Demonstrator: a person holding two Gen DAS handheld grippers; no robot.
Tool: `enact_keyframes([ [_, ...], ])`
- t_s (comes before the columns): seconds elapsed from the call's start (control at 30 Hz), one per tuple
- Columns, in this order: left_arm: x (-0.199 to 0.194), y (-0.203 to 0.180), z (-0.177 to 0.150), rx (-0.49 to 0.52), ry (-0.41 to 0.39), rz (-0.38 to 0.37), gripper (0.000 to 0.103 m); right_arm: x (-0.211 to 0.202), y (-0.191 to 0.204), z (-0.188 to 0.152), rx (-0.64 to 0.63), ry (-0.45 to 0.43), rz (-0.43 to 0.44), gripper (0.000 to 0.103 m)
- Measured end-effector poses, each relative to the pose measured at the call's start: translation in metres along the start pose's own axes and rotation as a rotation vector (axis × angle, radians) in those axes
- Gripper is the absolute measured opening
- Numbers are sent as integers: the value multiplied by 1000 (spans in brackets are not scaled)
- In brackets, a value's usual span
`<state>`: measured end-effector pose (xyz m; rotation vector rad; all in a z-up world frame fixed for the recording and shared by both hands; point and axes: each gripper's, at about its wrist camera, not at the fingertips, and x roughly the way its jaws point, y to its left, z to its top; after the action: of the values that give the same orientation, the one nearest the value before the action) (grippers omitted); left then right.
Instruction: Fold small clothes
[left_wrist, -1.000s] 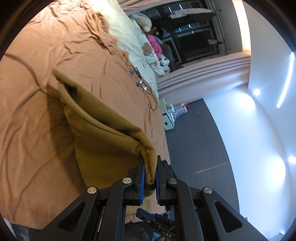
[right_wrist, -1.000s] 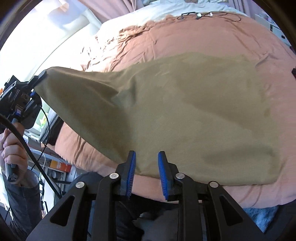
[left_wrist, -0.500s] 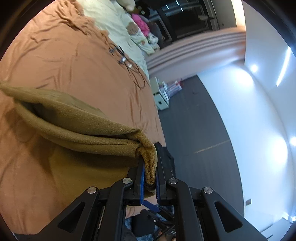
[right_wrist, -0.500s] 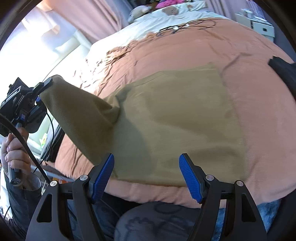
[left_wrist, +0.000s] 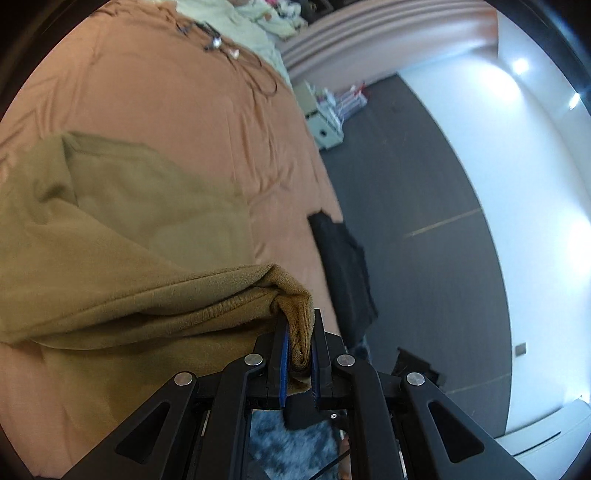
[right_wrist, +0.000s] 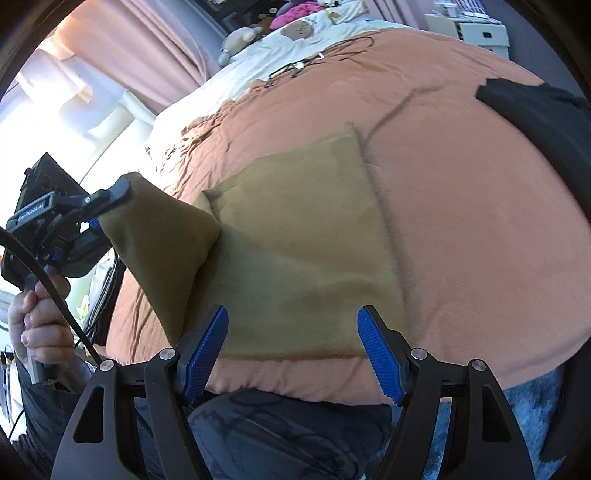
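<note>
A cloth (right_wrist: 303, 251) lies on the bed (right_wrist: 461, 229) ahead of my spread right fingers (right_wrist: 380, 350); its left corner hangs pinched in my left gripper (left_wrist: 298, 345).

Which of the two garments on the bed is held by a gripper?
The olive-brown garment: the left gripper pinches its corner. The black garment lies untouched at the bed's edge.
</note>
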<state>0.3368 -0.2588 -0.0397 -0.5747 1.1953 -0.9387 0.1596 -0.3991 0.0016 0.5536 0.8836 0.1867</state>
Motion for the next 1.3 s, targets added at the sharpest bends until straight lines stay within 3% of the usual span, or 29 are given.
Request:
enact_keyframes([
  [0.47,97,-18,-17,55,191,77,10,-12,-27,-6,41,37,-2,71],
  [0.53,108,-13,-22,25,227,90,18,-10,-27,-6,41,50,3,71],
  [0.6,113,-5,-24,-20,262,58,47,-8,-27,-6,35,64,6,71],
  [0.7,103,4,-23,-31,238,80,73,-4,-24,-4,19,83,11,71],
  [1.1,23,51,-9,-68,137,200,80,23,-3,17,-79,97,-16,71],
  [1.3,-4,78,-12,-109,113,262,87,44,11,27,-127,112,-88,46],
])
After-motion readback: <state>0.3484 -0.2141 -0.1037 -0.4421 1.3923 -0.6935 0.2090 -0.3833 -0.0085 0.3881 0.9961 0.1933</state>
